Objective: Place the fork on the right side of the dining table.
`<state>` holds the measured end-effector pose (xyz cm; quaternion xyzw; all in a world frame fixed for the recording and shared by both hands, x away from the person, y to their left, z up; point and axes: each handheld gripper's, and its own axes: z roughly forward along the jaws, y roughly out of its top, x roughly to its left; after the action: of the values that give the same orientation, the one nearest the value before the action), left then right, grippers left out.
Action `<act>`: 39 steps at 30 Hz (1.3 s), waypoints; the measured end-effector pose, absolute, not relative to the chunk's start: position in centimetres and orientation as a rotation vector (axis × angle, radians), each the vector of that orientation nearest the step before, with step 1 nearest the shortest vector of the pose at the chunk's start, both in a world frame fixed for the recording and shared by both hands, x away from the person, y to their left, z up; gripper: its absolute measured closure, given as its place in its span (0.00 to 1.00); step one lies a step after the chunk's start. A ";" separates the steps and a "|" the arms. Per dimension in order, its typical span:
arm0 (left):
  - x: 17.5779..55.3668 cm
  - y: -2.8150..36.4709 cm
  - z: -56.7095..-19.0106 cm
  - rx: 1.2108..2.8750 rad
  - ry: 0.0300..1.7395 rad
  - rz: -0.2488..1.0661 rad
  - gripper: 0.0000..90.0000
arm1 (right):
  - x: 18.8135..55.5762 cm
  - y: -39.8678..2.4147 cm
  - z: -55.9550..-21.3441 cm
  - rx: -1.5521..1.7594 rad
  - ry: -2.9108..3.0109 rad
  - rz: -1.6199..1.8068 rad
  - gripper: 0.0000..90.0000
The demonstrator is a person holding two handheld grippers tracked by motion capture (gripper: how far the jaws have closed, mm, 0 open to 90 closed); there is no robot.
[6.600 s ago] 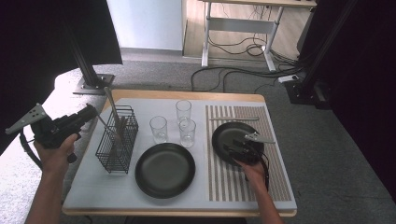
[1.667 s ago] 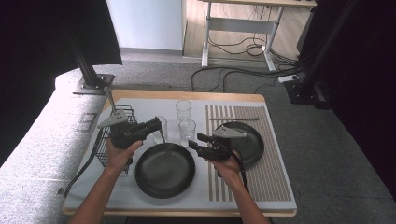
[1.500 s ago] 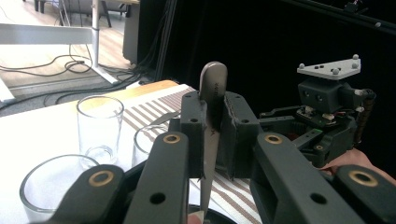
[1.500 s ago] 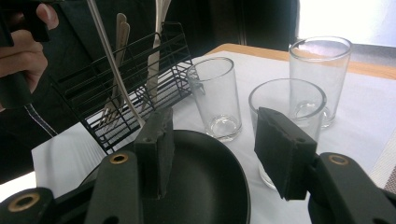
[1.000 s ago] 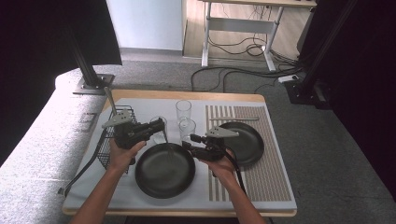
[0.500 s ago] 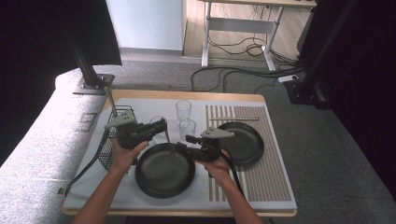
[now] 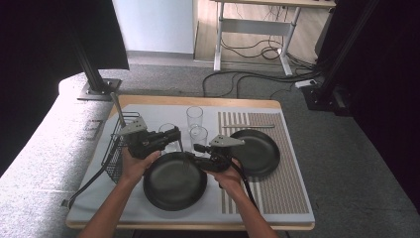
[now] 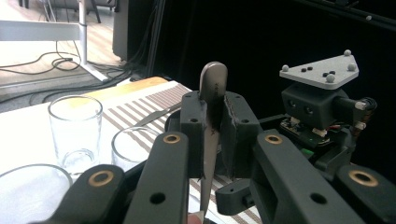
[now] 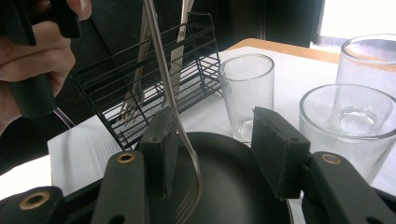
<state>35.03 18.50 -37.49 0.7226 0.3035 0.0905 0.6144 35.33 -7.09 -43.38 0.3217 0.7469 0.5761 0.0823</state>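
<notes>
My left gripper [image 8: 212, 116] is shut on the handle of a steel fork [image 8: 212, 84], which hangs tines down over the near black plate [image 7: 168, 193]. In the high view the left gripper [image 7: 177, 135] is just left of the fork [image 7: 182, 152]. My right gripper [image 7: 194, 153] faces it from the right, low over the plate's far rim. Its jaws stand open around the fork's neck [image 9: 161, 51]. The fork lies close by the left pad [image 9: 161, 140] and well apart from the right one. The right gripper [image 9: 215, 144] has the tines hanging below its jaws.
A black wire rack [image 7: 118, 148] with cutlery in it stands at the left. Three clear glasses [image 7: 194, 117] [image 7: 198, 134] [image 7: 167, 130] stand behind the near plate. A second black plate [image 7: 255, 151] rests on the striped mat [image 7: 282, 193], with a knife [image 7: 247, 126] behind it.
Over several seconds the left hand came in from off the table's left to the near plate. The right gripper left the right plate and moved left to the fork. The last second shows almost no shift.
</notes>
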 end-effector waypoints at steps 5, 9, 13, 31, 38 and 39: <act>35.1 18.3 -37.7 1.668 0.699 0.204 0.89 | 35.4 -6.8 -43.3 0.953 2.234 1.722 0.57; 35.1 18.2 -37.8 1.671 0.701 0.205 0.89 | 35.3 -6.7 -43.2 0.946 2.235 1.724 0.57; 35.1 18.1 -37.9 1.675 0.699 0.206 0.89 | 35.3 -6.6 -43.3 0.940 2.240 1.724 0.58; 35.4 17.6 -38.4 1.682 0.702 0.193 0.89 | 35.5 -5.3 -42.7 0.886 2.274 1.726 0.67; 35.4 17.4 -38.5 1.689 0.701 0.186 0.89 | 35.6 -5.3 -42.3 0.867 2.264 1.718 0.76; 35.4 17.4 -38.5 1.691 0.701 0.188 0.89 | 35.6 -5.3 -42.3 0.864 2.263 1.716 0.77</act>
<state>35.38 17.37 -38.54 0.7310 0.3030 0.0811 0.6060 35.62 -5.34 -42.27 0.2899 0.7595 0.5759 0.0866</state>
